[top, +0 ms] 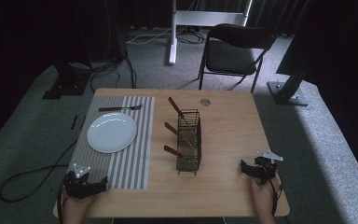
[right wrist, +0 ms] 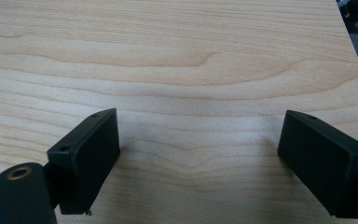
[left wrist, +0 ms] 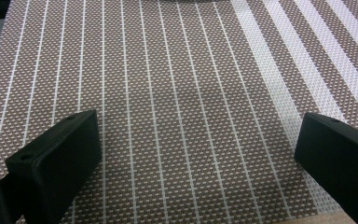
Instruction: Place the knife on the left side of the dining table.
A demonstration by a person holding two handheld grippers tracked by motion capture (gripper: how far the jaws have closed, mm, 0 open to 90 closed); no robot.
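While both of my grippers sit at the near edge of the desk (top: 223, 140), the pale wood top stands on grey carpet in a dark, curtained room, with a black folding chair (top: 233, 51) beyond the far edge. My left gripper (top: 89, 185) rests at the near-left corner, over the near end of the striped placemat (left wrist: 177, 93), its jaws spread wide with nothing between them. My right gripper (top: 248, 169) lies near the near-right corner over bare wood, jaws equally wide and empty. Nearest to both is the black wire caddy (top: 189, 141) at the desk's middle, its long axis running from near edge to far edge. 3 brown handles (top: 173, 150) lean out of it toward the far-left. A white plate (top: 112, 132) sits on the placemat, a fork (top: 120, 108) beyond it lying crosswise.
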